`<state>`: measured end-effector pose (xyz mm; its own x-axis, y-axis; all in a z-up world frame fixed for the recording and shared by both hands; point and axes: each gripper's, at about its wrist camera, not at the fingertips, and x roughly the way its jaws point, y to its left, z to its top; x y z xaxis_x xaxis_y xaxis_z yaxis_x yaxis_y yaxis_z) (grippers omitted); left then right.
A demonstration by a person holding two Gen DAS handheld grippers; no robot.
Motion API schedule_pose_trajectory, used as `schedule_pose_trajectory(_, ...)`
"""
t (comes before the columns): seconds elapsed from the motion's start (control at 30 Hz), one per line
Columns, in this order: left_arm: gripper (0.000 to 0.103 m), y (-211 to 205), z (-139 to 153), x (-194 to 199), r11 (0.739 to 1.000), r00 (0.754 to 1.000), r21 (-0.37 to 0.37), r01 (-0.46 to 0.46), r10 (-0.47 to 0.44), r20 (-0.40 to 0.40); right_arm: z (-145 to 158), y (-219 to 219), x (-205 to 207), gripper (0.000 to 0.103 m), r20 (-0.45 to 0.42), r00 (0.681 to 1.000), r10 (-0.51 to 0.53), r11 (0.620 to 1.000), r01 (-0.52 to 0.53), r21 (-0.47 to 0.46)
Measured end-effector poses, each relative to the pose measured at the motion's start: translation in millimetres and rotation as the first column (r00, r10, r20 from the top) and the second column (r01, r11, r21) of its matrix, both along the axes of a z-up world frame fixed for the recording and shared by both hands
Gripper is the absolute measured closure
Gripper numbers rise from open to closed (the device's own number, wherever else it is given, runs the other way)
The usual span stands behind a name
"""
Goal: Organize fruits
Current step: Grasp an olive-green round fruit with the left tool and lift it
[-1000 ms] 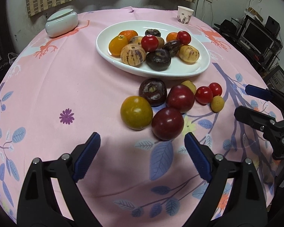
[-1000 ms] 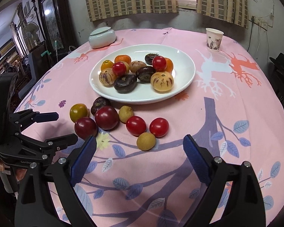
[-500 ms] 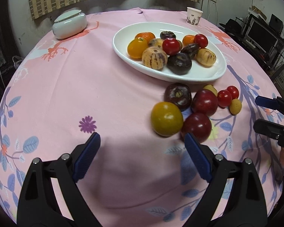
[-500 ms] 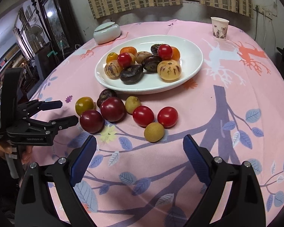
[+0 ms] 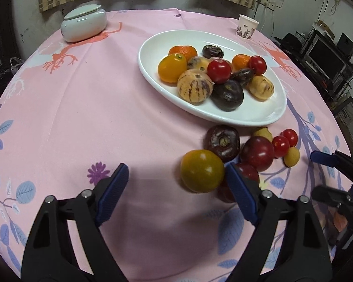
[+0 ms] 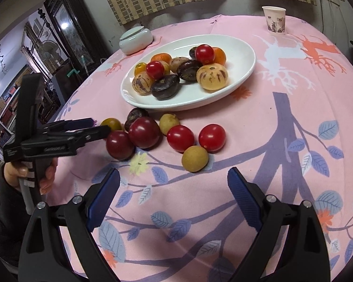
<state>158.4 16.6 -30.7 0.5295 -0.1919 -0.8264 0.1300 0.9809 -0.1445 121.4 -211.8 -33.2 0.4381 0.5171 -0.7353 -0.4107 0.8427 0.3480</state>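
The left gripper (image 5: 176,188), jaws spread, is being brought beside the yellow fruit (image 5: 202,171); neighbouring plums (image 5: 257,153) risk being nudged rolling.

L claw (image 5: 176,189) wide open, low, R claw (image 6: 174,198) wide open, hovering, both level

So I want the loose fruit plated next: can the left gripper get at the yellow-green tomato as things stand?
Probably yes. The left gripper is open, and the yellow-green tomato sits unobstructed just ahead by its right finger; a dark red plum crowds that side.
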Motion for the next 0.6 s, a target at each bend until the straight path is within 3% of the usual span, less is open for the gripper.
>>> schedule_pose_trajectory(0.1, 0.021, 0.0, -0.9, 2.5, 1.000, 1.000, 0.017, 0.007, -0.007, 0.000, 0.7, 2.4, -2.9, 0.010, 0.007, 1.000, 0.013, 1.000, -0.013, -0.009)
schedule_pose_trajectory(0.23, 0.047, 6.9, -9.2, 7.4, 0.999, 0.999, 0.039, -0.009, 0.011, -0.050, 1.4, 4.3, -4.4, 0.010, 0.013, 1.000, 0.018, 1.000, -0.017, -0.019)
schedule_pose_trajectory(0.3, 0.050, 12.0, -10.2, 10.5, 0.999, 0.998, 0.033, -0.032, 0.034, -0.058, 2.2, 5.5, -5.0, 0.010, 0.018, 1.000, 0.024, 1.000, -0.024, -0.018)
schedule_pose_trajectory(0.4, 0.049, 7.3, -9.9, 12.6, 0.998, 0.998, 0.059, -0.030, 0.033, -0.049, 1.7, 7.1, -5.6, 0.010, 0.021, 0.999, 0.028, 0.999, -0.028, -0.028)
schedule_pose_trajectory(0.5, 0.038, 5.8, -9.8, 16.0, 0.990, 0.998, 0.134, -0.043, 0.048, -0.034, 0.3, 7.1, -4.9, 0.010, 0.015, 1.000, 0.026, 0.999, -0.025, -0.031)
schedule_pose_trajectory(0.6, 0.033, 10.6, -9.8, 20.5, 0.991, 0.999, 0.126, -0.038, 0.043, -0.033, -0.3, 7.1, -4.8, 0.010, 0.013, 1.000, 0.025, 0.999, -0.024, -0.032)
